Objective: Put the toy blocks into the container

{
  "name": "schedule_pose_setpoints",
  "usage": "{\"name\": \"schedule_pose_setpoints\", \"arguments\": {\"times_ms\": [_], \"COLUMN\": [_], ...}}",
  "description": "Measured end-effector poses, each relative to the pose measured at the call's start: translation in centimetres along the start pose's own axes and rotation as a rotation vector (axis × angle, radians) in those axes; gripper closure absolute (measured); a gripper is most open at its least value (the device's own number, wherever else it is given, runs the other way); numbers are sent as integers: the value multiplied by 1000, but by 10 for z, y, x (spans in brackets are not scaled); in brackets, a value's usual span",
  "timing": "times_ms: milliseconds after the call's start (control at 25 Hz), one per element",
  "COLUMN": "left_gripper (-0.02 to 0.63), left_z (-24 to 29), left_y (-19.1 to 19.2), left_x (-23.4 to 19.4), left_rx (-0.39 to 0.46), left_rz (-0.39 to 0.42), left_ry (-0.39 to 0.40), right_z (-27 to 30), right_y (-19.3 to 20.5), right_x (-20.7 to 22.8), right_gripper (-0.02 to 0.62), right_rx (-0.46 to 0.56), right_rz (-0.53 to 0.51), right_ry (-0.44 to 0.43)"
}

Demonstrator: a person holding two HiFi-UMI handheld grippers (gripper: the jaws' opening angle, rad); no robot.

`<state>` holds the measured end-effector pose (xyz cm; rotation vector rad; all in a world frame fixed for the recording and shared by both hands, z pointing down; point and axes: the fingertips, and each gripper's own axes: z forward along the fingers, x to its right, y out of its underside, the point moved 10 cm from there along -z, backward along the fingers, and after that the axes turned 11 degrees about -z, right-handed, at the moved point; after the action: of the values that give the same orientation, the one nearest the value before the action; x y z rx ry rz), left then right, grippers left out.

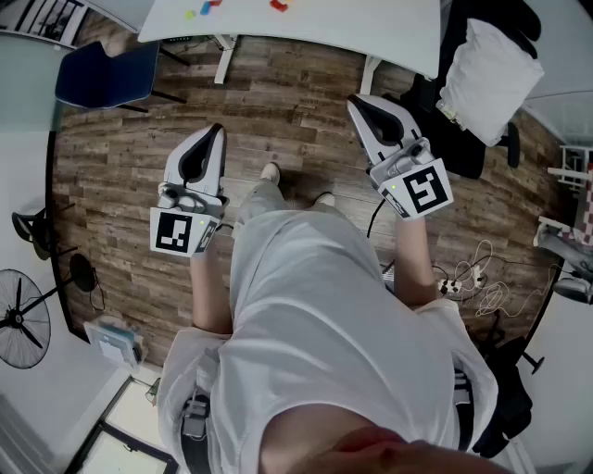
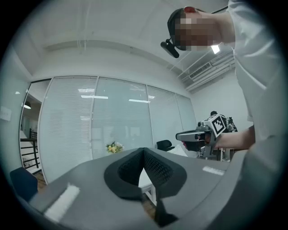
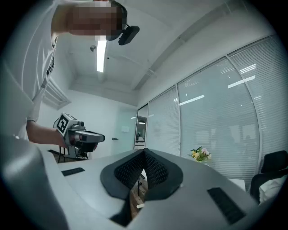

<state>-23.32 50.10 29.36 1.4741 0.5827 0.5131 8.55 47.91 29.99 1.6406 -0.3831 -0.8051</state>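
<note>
Head view alone shows toy blocks (image 1: 278, 5) on the white table (image 1: 352, 23)

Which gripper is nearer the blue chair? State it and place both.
Left. In the head view, the left gripper is just right of the blue chair, over the wood floor; the right gripper is much farther right, past the shoes.

Left tongs (image 2: 143, 152) closed, empty; right tongs (image 2: 182, 136) beyond; glass partition (image 2: 112, 121) behind

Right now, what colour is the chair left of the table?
Dark blue; the chair shows best in head view.
</note>
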Motion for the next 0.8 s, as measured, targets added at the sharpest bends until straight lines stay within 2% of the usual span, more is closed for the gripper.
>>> {"name": "schedule_pose_setpoints", "arguments": {"times_ms": [360,560,800], "left_gripper": [609,609,609], "left_z": [50,64,83], "left_y": [2,2,5], "left_x": [27,33,16], "left_rx": [-34,-42,-75], "left_rz": [-2,7,27], "left_ry": [95,89,94], "right_z": [-44,-62,-49], "right_y": [0,13,29], "right_x": [12,18,31], "right_gripper": [595,594,594], "right_rx": [-19,-13,-12], "right_rz": [24,54,91], "right_ry": [72,76,90]}}
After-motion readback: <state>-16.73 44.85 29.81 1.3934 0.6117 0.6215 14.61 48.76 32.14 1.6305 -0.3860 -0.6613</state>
